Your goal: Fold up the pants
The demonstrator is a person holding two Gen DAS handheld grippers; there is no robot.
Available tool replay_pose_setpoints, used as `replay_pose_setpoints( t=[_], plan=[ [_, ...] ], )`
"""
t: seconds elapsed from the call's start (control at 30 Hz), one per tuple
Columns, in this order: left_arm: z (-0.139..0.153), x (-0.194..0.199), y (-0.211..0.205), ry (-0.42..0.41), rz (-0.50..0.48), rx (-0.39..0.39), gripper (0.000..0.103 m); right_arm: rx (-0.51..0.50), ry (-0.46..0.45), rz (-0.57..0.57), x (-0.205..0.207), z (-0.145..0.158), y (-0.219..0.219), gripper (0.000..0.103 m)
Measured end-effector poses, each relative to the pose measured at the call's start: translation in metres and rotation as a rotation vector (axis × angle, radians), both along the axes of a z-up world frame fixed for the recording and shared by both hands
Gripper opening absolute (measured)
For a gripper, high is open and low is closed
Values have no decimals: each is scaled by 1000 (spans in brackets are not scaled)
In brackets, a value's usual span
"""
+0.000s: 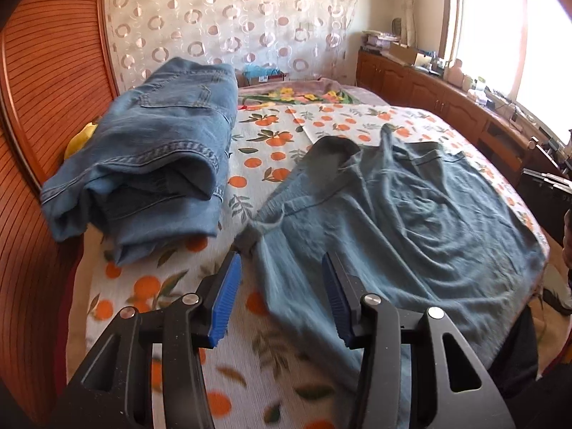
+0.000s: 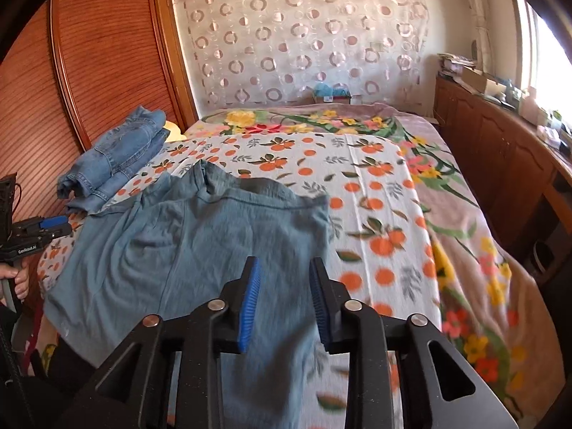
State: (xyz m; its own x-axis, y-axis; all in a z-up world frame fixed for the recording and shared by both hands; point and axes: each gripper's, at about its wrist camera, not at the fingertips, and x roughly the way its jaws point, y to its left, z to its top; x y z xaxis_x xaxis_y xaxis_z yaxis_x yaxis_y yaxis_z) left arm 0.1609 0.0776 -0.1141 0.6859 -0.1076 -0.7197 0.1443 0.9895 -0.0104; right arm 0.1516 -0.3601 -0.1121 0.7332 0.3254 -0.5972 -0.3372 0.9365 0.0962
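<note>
Orange-print bedsheet [image 1: 271, 164] — wooden headboard [image 1: 53, 82]

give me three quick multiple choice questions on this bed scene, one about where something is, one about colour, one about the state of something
1. Where is the folded denim pile?
A. on the bed near the wooden headboard
B. on the cabinet under the window
C. on the floor

2. What colour are the fruit prints on the white sheet?
A. purple
B. orange
C. black

3. How do the grey-blue pants lie?
A. rolled into a tight ball
B. hung over the headboard
C. spread loosely on the sheet, wrinkled, not yet folded up

Answers:
1 A, the pile sits on the bed close to the headboard panel, apart from the pants.
2 B, round orange fruits with green leaves cover the sheet.
3 C, the cloth lies mostly flat with creases and one turned-up edge; both the left tool and the right tool stand open over it.
</note>
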Motion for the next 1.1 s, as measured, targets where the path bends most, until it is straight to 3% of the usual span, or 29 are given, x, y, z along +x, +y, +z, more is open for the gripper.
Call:
replay_pose_setpoints(
  t=[0.13,0.27,0.4,0.53,0.7,0.97,1.1],
  plan=[
    [-12,23,2,26,5,18,45,-18,27,22,30,-14,16,32],
    [-19,34,5,41,10,31,33,-57,85,46,55,-36,34,32],
    [-15,39,5,27,-10,44,13,-87,116,62,67,-46,42,32],
    [7,41,10,-29,-16,57,10,-114,95,55,67,-47,48,32],
    [35,50,32,-79,49,61,9,-133,78,46,64,-47,50,32],
    [40,57,29,-74,52,101,10,-107,82,39,60,-48,44,32],
    [40,53,18,-62,37,117,24,-92,93,44,60,-47,41,32]
  ],
)
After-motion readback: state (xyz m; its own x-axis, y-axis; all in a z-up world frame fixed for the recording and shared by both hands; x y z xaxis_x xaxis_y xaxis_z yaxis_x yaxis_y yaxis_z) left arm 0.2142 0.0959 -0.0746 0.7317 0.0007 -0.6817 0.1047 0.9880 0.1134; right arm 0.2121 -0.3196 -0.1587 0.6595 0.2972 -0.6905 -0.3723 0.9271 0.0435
